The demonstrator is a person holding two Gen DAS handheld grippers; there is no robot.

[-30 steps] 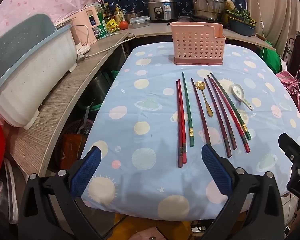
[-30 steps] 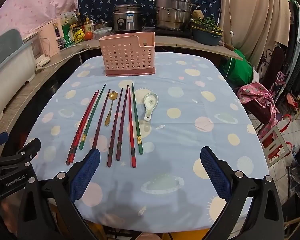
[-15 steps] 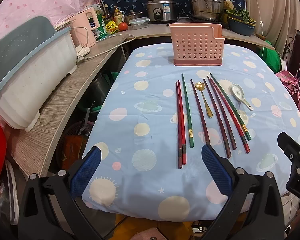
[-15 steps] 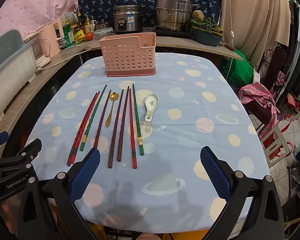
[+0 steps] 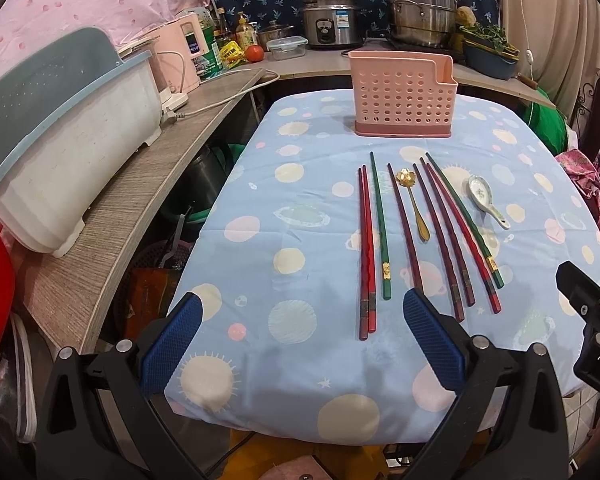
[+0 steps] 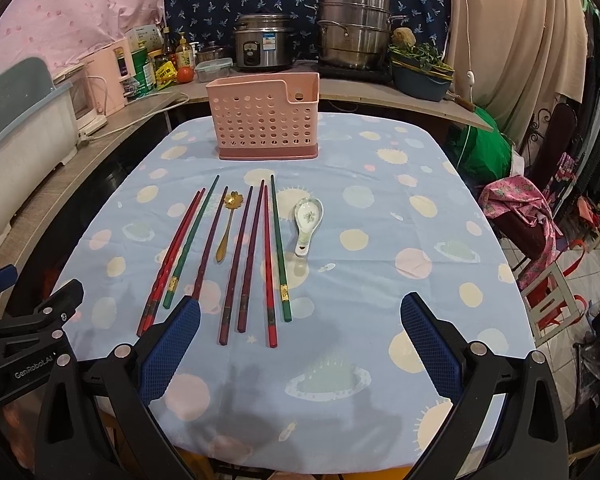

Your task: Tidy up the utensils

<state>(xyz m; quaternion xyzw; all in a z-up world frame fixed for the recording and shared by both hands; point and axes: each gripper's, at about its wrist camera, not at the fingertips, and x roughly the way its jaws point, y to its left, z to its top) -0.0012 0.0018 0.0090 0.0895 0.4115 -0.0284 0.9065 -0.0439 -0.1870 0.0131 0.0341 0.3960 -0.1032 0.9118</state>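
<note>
Now both grippers, left [image 5: 300, 336] & right [image 6: 300, 336], gape wide, empty, at table's [image 6: 380, 280] near edge.
Pink holder [image 6: 265, 118] far end; contents not visible.

A home kitchen and dining corner. A table [image 6: 440, 208] covered by a light blue cloth with planet and sun prints stands against an L-shaped wooden counter [image 5: 112, 216]. On the counter sit a rice cooker [image 6: 264, 42], a stacked steel steamer pot [image 6: 354, 34], sauce bottles [image 6: 184, 54], a tomato [image 6: 185, 74], a pink kettle [image 5: 188, 54] and a dish-drying bin [image 5: 60, 152]. Pink and navy patterned fabrics hang behind as walls.
</note>
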